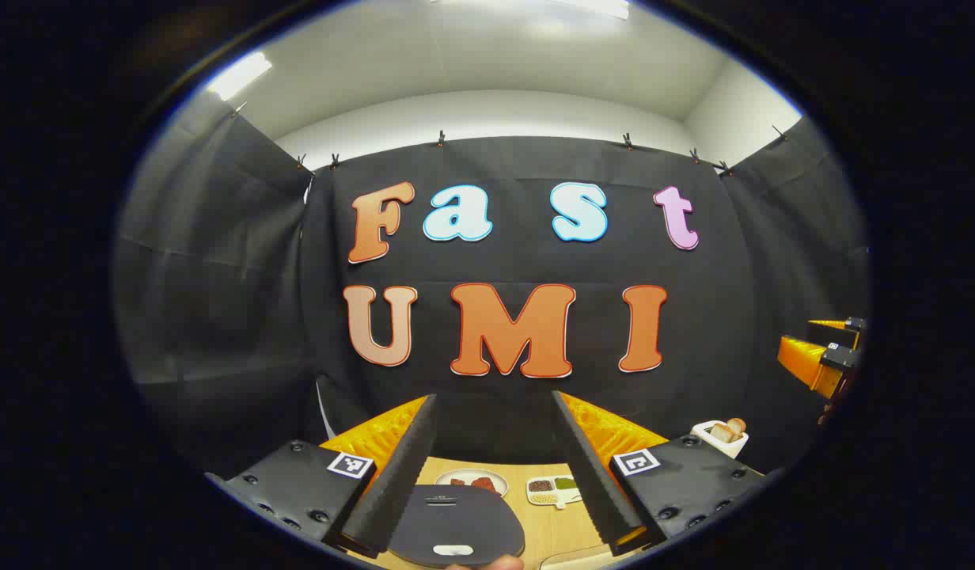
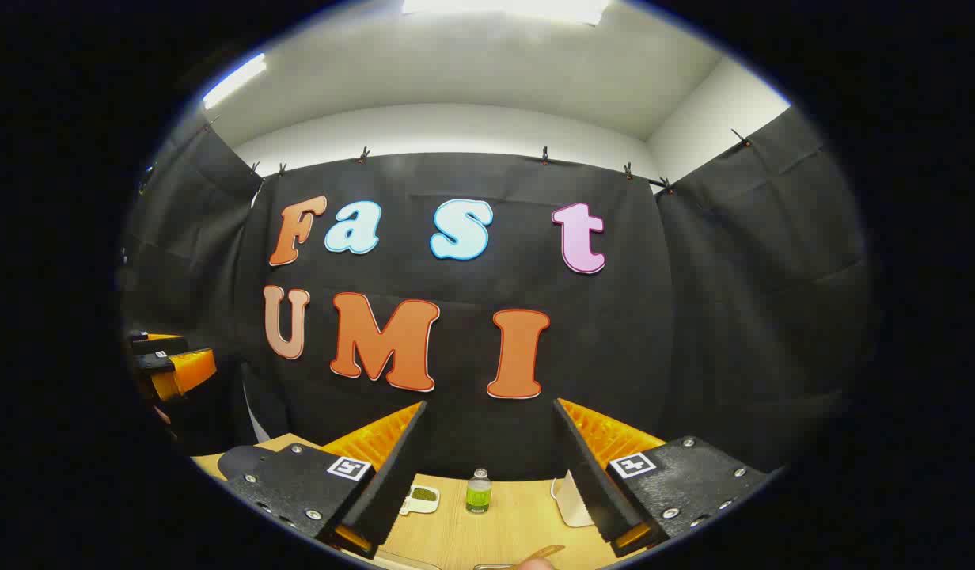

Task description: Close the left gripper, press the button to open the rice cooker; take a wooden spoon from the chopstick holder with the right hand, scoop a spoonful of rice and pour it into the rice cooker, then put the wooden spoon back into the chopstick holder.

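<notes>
On the wooden table (image 1: 551, 526) the cooker (image 1: 456, 522) lid sits closed, both your left gripper (image 1: 495, 475) and right gripper (image 2: 487, 475) gape wide and empty: nothing done yet.

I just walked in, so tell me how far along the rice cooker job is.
Nothing looks done yet. The rice cooker lies with its lid down between the fingers of the open left gripper. The right gripper is open too, holding no spoon. Pressing the button, scooping, pouring and returning the spoon all remain.
</notes>
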The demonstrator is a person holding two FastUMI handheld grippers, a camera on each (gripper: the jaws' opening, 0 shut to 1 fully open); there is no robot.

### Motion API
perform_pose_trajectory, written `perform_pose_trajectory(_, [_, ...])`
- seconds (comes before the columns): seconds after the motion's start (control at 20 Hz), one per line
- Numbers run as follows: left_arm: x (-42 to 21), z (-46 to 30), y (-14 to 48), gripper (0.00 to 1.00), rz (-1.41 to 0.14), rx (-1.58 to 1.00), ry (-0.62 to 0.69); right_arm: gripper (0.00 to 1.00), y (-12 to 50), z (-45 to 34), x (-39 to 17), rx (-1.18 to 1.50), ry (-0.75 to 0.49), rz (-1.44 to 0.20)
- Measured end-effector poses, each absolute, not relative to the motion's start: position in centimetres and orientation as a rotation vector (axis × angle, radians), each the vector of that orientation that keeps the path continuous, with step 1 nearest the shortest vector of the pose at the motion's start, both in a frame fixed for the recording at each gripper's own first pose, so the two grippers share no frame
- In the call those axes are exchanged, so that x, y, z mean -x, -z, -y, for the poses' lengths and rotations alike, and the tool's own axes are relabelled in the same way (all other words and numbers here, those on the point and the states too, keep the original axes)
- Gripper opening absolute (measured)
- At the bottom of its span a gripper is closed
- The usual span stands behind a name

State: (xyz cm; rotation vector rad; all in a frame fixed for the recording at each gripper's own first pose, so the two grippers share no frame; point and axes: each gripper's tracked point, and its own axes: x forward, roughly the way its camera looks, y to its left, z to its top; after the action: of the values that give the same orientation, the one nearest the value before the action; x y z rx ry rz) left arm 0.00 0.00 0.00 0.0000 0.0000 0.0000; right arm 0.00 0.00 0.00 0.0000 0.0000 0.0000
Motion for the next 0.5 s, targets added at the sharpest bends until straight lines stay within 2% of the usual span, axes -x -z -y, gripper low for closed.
perform_pose_trajectory(0.15, [0.27, -0.18, -0.43, 0.99, 0.014, -0.009, -0.014, 0.96, 0.47, 0.08, -0.11, -0.010, -0.007, -0.011])
perform_pose_trajectory(0.2, [0.35, -0.03, -0.41, 0.98, 0.012, -0.010, -0.012, 0.94, 0.70, 0.13, -0.08, -0.015, -0.012, -0.015])
perform_pose_trajectory(0.35, [0.53, 0.10, -0.33, 0.96, -0.001, -0.015, -0.011, 0.96, 0.58, 0.18, -0.30, -0.022, -0.018, -0.013])
perform_pose_trajectory(0.4, [0.62, 0.12, -0.38, 0.95, 0.000, -0.016, -0.010, 0.94, 0.60, 0.27, -0.17, -0.024, -0.018, -0.013])
perform_pose_trajectory(0.45, [0.69, 0.15, -0.57, 0.99, -0.001, -0.018, -0.008, 0.94, 0.63, 0.33, -0.12, -0.028, -0.019, -0.013])
perform_pose_trajectory(0.5, [0.65, 0.27, -0.58, 0.90, -0.001, -0.020, -0.004, 0.94, 0.66, 0.39, -0.15, -0.030, -0.016, -0.013])
